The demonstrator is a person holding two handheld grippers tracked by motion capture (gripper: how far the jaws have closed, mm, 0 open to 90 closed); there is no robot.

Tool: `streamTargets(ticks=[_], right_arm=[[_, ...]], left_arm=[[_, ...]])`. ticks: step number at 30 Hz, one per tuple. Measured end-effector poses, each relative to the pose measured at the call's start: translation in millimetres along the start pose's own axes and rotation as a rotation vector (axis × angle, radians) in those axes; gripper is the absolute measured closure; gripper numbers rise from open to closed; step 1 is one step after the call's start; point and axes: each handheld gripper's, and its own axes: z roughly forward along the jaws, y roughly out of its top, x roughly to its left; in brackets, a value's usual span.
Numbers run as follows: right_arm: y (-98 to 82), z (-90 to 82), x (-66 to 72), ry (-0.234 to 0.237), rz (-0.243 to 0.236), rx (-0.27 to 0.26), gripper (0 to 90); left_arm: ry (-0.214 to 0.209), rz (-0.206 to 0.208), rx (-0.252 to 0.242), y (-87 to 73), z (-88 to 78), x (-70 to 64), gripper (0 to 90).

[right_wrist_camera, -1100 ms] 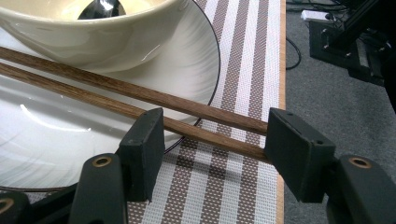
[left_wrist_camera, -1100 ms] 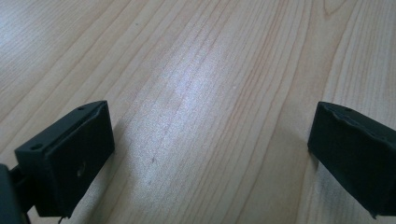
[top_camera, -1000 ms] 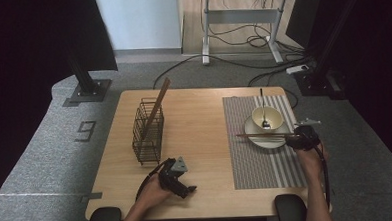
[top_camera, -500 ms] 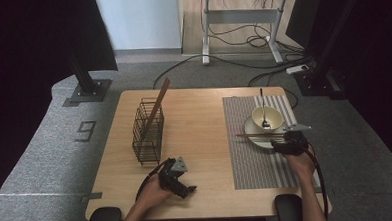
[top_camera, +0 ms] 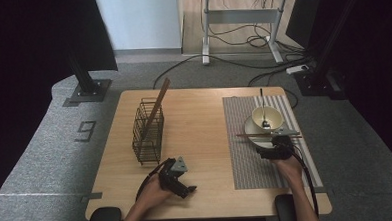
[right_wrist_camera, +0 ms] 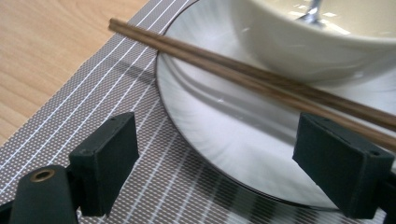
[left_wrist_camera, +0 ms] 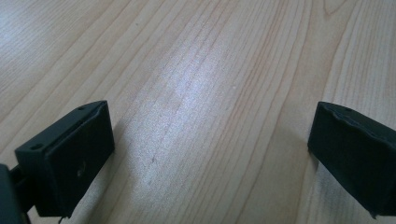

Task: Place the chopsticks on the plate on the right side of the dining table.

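Right gripper view: chopsticks [right_wrist_camera: 261, 81] rest across the plate [right_wrist_camera: 224, 140] just beyond the wide-open, empty right tongs [right_wrist_camera: 233, 158].

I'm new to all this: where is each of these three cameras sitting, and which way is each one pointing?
High view: above the person's side, facing forward and down on the table; both forearms, left gripper and right gripper show.
Left gripper view: on the left gripper, looking along its open jaws at bare wood.
Right gripper view: on the right gripper, facing chopsticks across a plate under a bowl; its jaws have just been opening, nothing between them.
Shared: high and right gripper views both show chopsticks, plate, bowl and striped mat.
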Motion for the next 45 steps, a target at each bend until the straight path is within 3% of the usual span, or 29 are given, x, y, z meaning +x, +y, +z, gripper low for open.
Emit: streamTargets(ticks=[14, 25, 30, 34, 38, 41, 45], right_arm=[[5.5, 20.7, 11.1, -0.015, -0.065, 0.038, 11.6], [5.4, 23.4, 9.6, -0.021, -0.071, 0.054, 12.8], [7.0, 14.6, 8.5, -0.028, -0.074, 0.038, 12.9], [10.4, 2.9, 3.5, -0.066, -0.074, 0.0, 13.0], [10.4, -12.7, -15.3, -0.115, -0.002, -0.056, 13.0], [6.6, -22.5, -31.3, -0.174, 0.045, -0.092, 8.4], [-1.8, -27.6, -46.6, -0.262, 0.052, -0.112, 2.0]], left_arm=[[0.0, 0.0, 0.0, 0.0, 0.0, 0.0, 0.0], [0.0, 0.0, 0.0, 0.0, 0.0, 0.0, 0.0], [0.0, 0.0, 0.0, 0.0, 0.0, 0.0, 0.0], [0.0, 0.0, 0.0, 0.0, 0.0, 0.0, 0.0], [0.0, 0.0, 0.0, 0.0, 0.0, 0.0, 0.0], [0.0, 0.0, 0.0, 0.0, 0.0, 0.0, 0.0], [0.0, 0.0, 0.0, 0.0, 0.0, 0.0, 0.0]])
